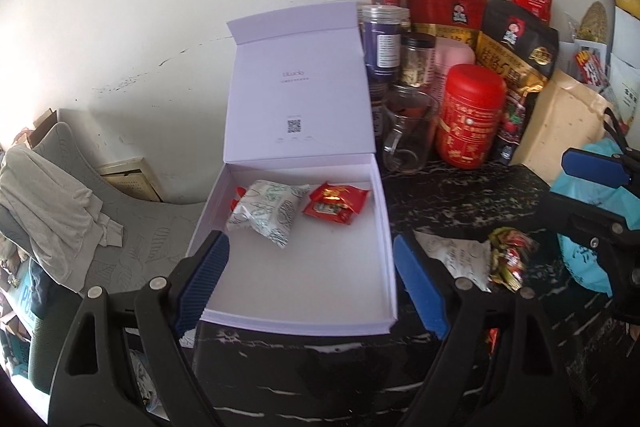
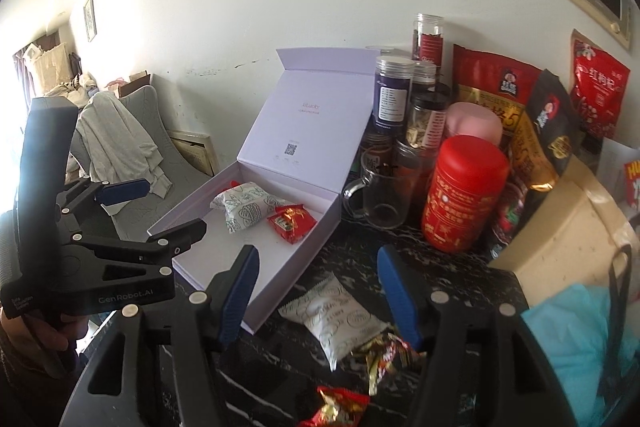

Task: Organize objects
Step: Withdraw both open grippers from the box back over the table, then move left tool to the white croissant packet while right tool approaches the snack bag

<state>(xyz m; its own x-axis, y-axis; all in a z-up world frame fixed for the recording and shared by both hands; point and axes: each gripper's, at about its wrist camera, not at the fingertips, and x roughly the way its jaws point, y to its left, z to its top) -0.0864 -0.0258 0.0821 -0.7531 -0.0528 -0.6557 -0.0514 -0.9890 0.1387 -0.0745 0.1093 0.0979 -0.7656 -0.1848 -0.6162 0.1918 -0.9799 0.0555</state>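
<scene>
An open white box (image 1: pixel 372 267) (image 2: pixel 224 267) lies on the dark marble counter, lid up against the wall. Inside lie a white patterned snack packet (image 1: pixel 266 213) (image 2: pixel 246 209) and a red packet (image 1: pixel 334 203) (image 2: pixel 290 221). On the counter to its right lie another white packet (image 1: pixel 460 255) (image 2: pixel 340 319), a dark multicoloured candy packet (image 1: pixel 510 257) (image 2: pixel 386 353) and a red packet (image 2: pixel 340 405). My left gripper (image 1: pixel 312 283) (image 2: pixel 150 209) is open and empty over the box's front. My right gripper (image 2: pixel 318 295) is open and empty above the white packet; one of its fingers (image 1: pixel 592 167) shows in the left wrist view.
Jars, a red tin (image 1: pixel 470 115) (image 2: pixel 464 195), a glass mug (image 1: pixel 408 133) (image 2: pixel 378 187) and red and black snack bags (image 1: pixel 516 43) crowd the back right. A beige box (image 2: pixel 560 239) and blue bag (image 2: pixel 580 339) sit at the right. A grey chair (image 1: pixel 72 187) with cloth stands left.
</scene>
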